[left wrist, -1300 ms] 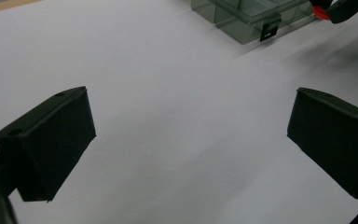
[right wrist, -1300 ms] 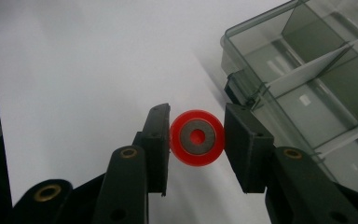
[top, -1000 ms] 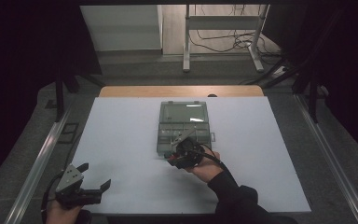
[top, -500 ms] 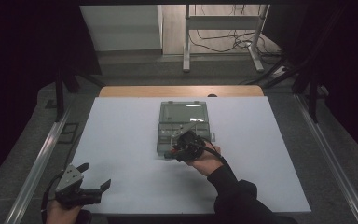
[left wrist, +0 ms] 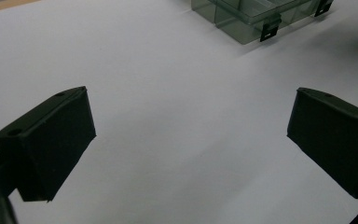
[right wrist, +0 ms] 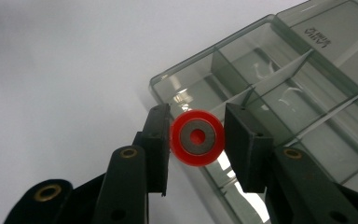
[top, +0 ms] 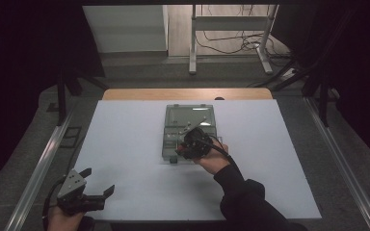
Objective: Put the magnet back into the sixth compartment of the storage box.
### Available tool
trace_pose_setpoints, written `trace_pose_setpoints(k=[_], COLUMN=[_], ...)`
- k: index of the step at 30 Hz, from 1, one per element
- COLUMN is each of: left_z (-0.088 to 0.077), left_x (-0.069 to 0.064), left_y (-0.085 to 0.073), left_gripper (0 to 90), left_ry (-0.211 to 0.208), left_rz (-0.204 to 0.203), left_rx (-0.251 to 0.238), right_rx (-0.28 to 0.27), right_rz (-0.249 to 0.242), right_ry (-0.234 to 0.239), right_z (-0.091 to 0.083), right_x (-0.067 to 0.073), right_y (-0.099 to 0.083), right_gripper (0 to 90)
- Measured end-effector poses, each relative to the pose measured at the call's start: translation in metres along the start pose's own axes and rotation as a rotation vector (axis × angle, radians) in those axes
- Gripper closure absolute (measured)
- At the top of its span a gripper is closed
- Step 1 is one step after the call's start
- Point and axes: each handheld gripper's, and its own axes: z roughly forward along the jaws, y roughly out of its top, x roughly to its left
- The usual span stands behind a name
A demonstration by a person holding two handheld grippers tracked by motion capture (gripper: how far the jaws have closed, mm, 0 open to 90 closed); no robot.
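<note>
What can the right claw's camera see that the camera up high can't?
The right gripper view alone brings out the little red ring with a grey middle, pinched between the right claw pads, and the dividers inside the box.

The high view alone takes in the whole white table, the left claw standing open near the front left corner, the person's dark sleeve, and the floor and cables beyond.

Both share the clear compartment box and the right claw over its near end.

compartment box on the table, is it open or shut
Open: the compartment box shows bare dividers from above, its lid laid back flat. The right gripper holds a red ring over it.
</note>
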Motion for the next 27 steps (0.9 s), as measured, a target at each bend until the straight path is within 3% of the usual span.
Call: trace_pose_setpoints(k=[27], left_z=[0.0], left_x=[0.0], left_y=[0.0], left_gripper=[1.4], left_ry=[-0.001], left_rz=[0.001], left_rx=[0.0], right_rx=[0.025], right_rz=[0.012], right_ry=[-0.057], right_z=[0.019], right_x=[-0.021], right_y=[0.005], right_gripper=[61.6])
